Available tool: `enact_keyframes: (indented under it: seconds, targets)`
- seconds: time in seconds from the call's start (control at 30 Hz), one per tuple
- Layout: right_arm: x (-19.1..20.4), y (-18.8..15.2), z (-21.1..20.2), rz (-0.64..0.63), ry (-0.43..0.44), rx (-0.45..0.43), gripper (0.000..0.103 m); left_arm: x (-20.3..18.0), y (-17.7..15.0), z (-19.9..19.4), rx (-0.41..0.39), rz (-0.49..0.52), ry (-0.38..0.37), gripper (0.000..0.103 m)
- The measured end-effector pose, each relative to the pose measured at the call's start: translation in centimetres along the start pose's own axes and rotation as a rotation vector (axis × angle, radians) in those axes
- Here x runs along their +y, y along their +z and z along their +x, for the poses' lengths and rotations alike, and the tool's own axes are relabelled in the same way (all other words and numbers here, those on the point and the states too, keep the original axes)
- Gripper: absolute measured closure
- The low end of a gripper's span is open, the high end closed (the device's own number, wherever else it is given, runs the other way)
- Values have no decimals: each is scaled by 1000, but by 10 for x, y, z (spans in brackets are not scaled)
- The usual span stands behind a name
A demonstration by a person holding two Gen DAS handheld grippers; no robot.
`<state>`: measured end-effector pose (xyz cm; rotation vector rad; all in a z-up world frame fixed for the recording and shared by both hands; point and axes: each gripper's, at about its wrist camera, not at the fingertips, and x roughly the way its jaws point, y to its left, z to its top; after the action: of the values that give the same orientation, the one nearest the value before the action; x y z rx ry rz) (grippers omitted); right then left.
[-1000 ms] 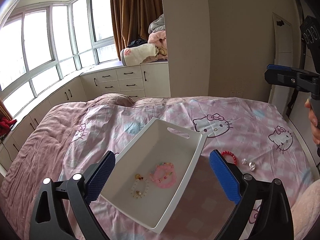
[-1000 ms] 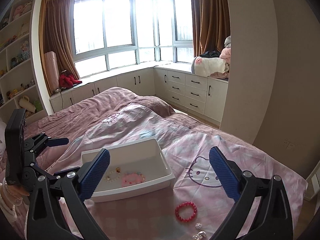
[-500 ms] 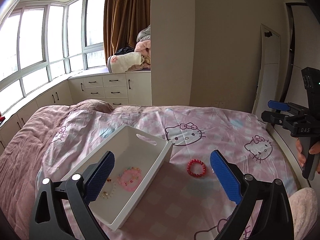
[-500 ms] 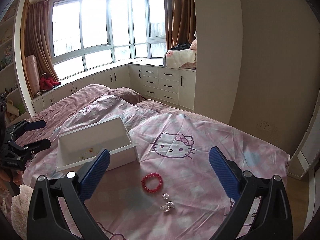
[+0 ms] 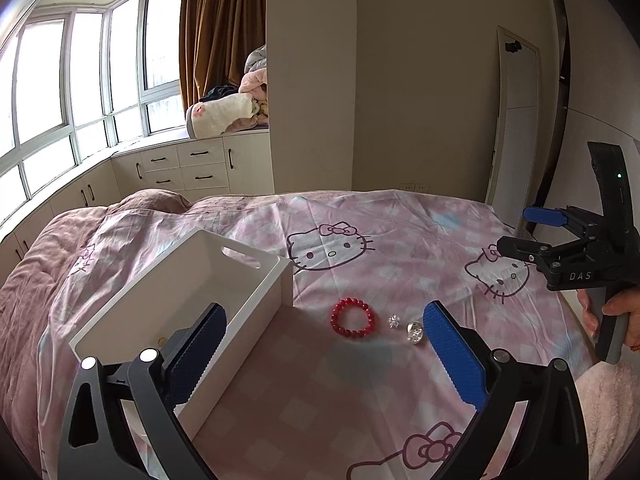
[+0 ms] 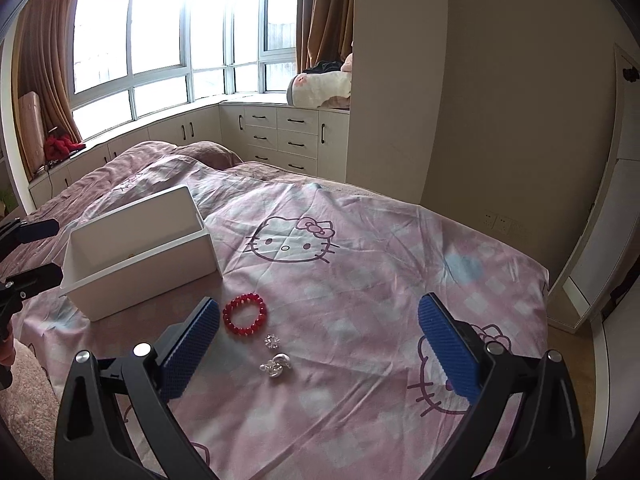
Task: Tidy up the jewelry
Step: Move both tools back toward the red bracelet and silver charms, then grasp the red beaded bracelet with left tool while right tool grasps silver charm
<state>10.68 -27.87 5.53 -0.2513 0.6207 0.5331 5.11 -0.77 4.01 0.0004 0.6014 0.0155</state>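
Note:
A white box (image 5: 224, 280) stands on the pink Hello Kitty bedspread (image 5: 400, 248); it also shows in the right wrist view (image 6: 136, 256). A red bead bracelet (image 5: 353, 318) lies just right of it, with a small crystal piece (image 5: 394, 321) and a silver piece (image 5: 415, 331) beside it. The right wrist view shows the bracelet (image 6: 244, 314), the crystal piece (image 6: 272, 341) and the silver piece (image 6: 276, 365). My left gripper (image 5: 324, 352) is open and empty above the bracelet. My right gripper (image 6: 316, 348) is open and empty over the small pieces.
White drawers (image 6: 296, 140) and a window bench run along the far wall. A folded blanket pile (image 5: 228, 112) sits on the bench. A fluffy pink throw (image 5: 608, 420) lies at the bed's near right edge. A mirror (image 5: 516, 128) leans against the right wall.
Both grippers have come lower and swung right, from over the box toward the bracelet and small pieces. Both stay open. The box's contents are now mostly hidden behind its wall.

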Motion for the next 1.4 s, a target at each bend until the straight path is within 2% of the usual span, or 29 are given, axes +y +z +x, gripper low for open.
enact_keyframes:
  seconds: [0.13,0.2,0.27,0.33,0.47,0.53,0.63,0.77,0.8,0.83,0.9,1.1,1.27,1.4]
  targets:
    - [5,-16,12,-28,-9,23,8,-15,-11,21,23,59,42,3]
    - [10,-26,23,-51,-6,64,22,-24,-16,32,31,86,58,3]
    - [14,-34,33,-61,4,105,28,-29,-21,44,45,99,60,3]
    - [16,-42,42,-54,20,131,29,-32,-26,54,56,105,52,3]
    - [18,-54,59,-14,55,183,41,-36,-34,74,66,108,24,3]
    - [20,-60,69,11,85,212,43,-38,-37,84,73,108,2,3]
    - [22,-69,86,49,148,268,56,-36,-41,102,94,96,-41,3]
    - [32,-80,102,51,162,309,57,-31,-48,129,158,68,-87,4]
    - [35,-83,106,41,166,319,61,-29,-50,135,174,57,-100,9]
    - [40,-85,110,22,166,328,62,-28,-53,142,190,49,-112,18]
    - [46,-88,117,-4,160,340,63,-25,-58,155,235,35,-127,32]
    - [46,-93,139,0,166,363,64,-14,-64,184,278,-6,-130,32]
    - [39,-92,150,31,177,365,64,2,-62,208,321,-103,-151,32]
    - [35,-92,155,45,183,365,69,10,-58,224,355,-159,-138,33]
